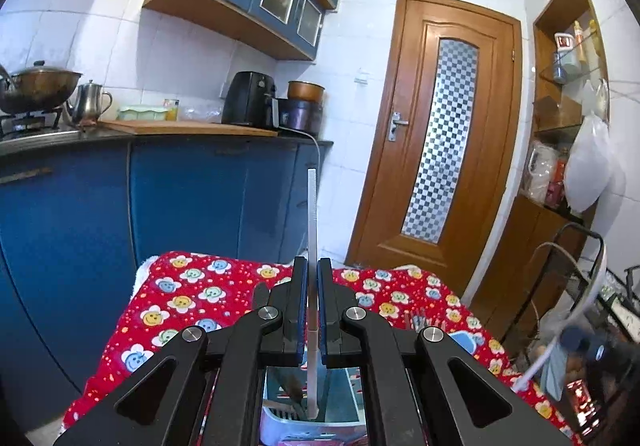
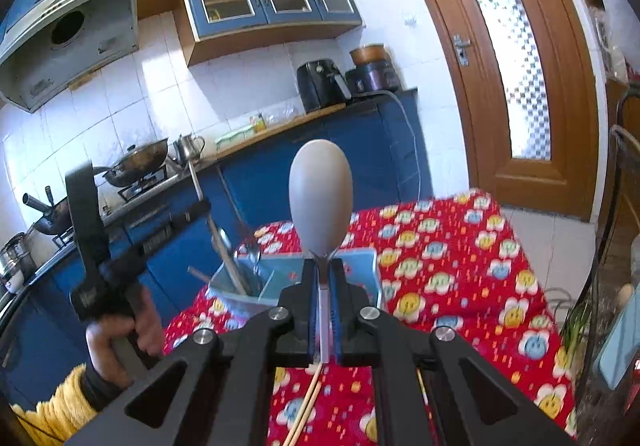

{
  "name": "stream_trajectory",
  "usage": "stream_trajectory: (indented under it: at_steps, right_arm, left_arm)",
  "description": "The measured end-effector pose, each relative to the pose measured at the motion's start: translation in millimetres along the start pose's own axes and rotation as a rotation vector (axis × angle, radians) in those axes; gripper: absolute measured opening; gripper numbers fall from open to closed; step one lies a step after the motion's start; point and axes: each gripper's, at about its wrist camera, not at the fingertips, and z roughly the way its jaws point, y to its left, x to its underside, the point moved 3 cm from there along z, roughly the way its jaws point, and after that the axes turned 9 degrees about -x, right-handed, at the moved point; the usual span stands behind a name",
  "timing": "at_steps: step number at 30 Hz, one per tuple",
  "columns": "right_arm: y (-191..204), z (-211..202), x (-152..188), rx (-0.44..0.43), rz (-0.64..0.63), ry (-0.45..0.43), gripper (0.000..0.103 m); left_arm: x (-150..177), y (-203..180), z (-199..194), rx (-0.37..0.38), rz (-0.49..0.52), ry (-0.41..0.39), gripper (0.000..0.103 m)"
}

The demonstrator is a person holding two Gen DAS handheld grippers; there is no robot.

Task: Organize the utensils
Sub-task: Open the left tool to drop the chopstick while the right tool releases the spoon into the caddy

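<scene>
My left gripper (image 1: 313, 266) is shut on a white chopstick (image 1: 312, 214) that stands upright, its lower end inside a light-blue utensil caddy (image 1: 288, 420) below the fingers. My right gripper (image 2: 324, 266) is shut on the metal handle of a grey spoon (image 2: 320, 198), bowl pointing up. The caddy (image 2: 360, 266) sits on the red flowered cloth (image 2: 460, 266) just beyond the right gripper and holds several utensils. The left gripper (image 2: 202, 206) shows in the right wrist view, gripping the chopstick (image 2: 218, 230) over the caddy's left part.
A pair of wooden chopsticks (image 2: 306, 410) lies on the cloth under the right gripper. Small forks (image 1: 424, 320) lie on the cloth to the right. Blue cabinets (image 1: 180, 198), a stove with pots (image 1: 36, 86) and a wooden door (image 1: 436, 134) stand beyond the table.
</scene>
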Motion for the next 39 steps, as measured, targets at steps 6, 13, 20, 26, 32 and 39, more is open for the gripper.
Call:
stream_trajectory:
  at_steps: [6,13,20,26,32,39]
  right_arm:
    - [-4.5,23.5,-13.0,0.048,-0.023,-0.009,0.007]
    - [-18.9,60.9,-5.9,0.081,-0.009,0.064,0.007]
    - [-30.5,75.9,4.1,0.098,0.034,0.098,0.008]
    - [-28.1,73.8,2.8,0.074,0.039,0.082,0.021]
    - [-20.1,58.9,-1.2,0.056,0.042,0.048,0.023]
    - [-9.8,35.9,-0.6,0.054,0.068,0.032,0.024]
  left_arm:
    - [9.3,-3.2,4.7,0.011,0.032,0.0,0.005]
    - [16.9,1.1,14.2,0.014,0.013,0.037,0.004]
    - [23.6,2.4,23.6,0.017,0.019,0.1,0.006]
    - [22.4,-1.3,20.0,0.029,0.026,0.108,0.027]
    - [18.5,-7.4,6.3,0.051,0.038,0.104,0.028]
    - [18.2,-11.3,-16.7,0.077,0.046,0.11,0.028]
